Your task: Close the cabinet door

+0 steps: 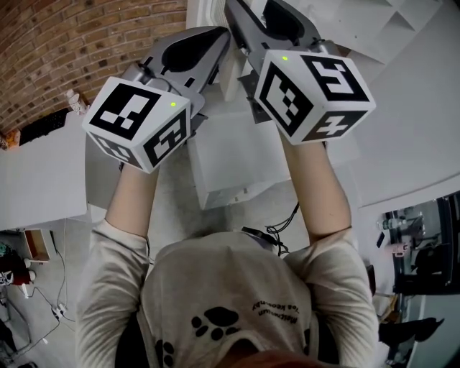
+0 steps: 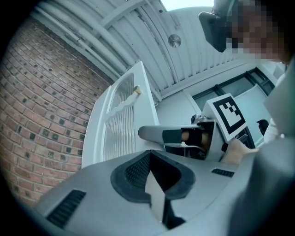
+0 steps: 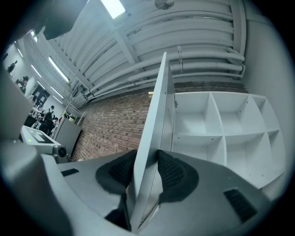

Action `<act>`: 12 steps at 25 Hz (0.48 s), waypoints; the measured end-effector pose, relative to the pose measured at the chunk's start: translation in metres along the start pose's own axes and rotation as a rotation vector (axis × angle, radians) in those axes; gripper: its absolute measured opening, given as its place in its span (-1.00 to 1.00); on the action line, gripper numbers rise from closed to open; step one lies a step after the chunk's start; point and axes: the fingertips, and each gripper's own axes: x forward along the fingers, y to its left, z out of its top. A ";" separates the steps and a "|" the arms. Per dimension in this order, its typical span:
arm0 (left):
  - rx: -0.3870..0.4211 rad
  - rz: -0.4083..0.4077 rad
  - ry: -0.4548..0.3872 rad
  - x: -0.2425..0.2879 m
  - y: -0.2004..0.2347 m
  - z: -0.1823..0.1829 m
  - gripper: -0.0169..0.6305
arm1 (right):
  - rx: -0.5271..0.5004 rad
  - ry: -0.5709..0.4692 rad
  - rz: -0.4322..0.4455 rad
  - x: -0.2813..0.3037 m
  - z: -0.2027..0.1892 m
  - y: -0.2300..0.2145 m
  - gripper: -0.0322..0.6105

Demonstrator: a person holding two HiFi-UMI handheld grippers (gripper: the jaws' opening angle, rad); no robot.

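Observation:
The white louvred cabinet door (image 3: pixel 159 115) stands open, edge-on in the right gripper view, beside the open white cabinet (image 3: pixel 221 129) with its shelves. My right gripper (image 3: pixel 147 173) is shut on the door's edge, one dark pad against each face. In the left gripper view the same door (image 2: pixel 122 124) shows its slatted face and a small pale knob (image 2: pixel 136 90), with the right gripper (image 2: pixel 147 133) at its edge. My left gripper (image 2: pixel 150 156) hangs just beside, its tips meeting and nothing held. In the head view both grippers, left (image 1: pixel 215 36) and right (image 1: pixel 233 11), are raised close together.
A brick wall (image 2: pixel 41 106) runs behind the door on the left. A low white unit (image 1: pixel 237 165) stands below my arms, and white tables (image 1: pixel 36 180) lie at the left. Cables trail on the floor (image 1: pixel 50 302).

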 end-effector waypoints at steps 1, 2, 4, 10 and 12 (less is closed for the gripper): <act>-0.002 -0.006 0.002 0.001 -0.003 -0.001 -0.92 | 0.001 0.001 -0.006 -0.002 0.000 -0.003 -0.45; -0.004 -0.013 0.005 0.002 -0.005 -0.003 -0.92 | 0.002 0.004 -0.012 -0.004 -0.001 -0.006 -0.46; -0.010 -0.025 0.010 0.004 -0.007 -0.006 -0.92 | 0.003 0.010 -0.023 -0.006 -0.002 -0.012 -0.48; -0.023 -0.056 0.018 0.012 -0.012 -0.013 -0.92 | 0.020 0.016 -0.052 -0.013 -0.004 -0.030 -0.55; -0.026 -0.069 0.020 0.017 -0.016 -0.014 -0.92 | 0.027 0.014 -0.057 -0.017 -0.005 -0.036 -0.56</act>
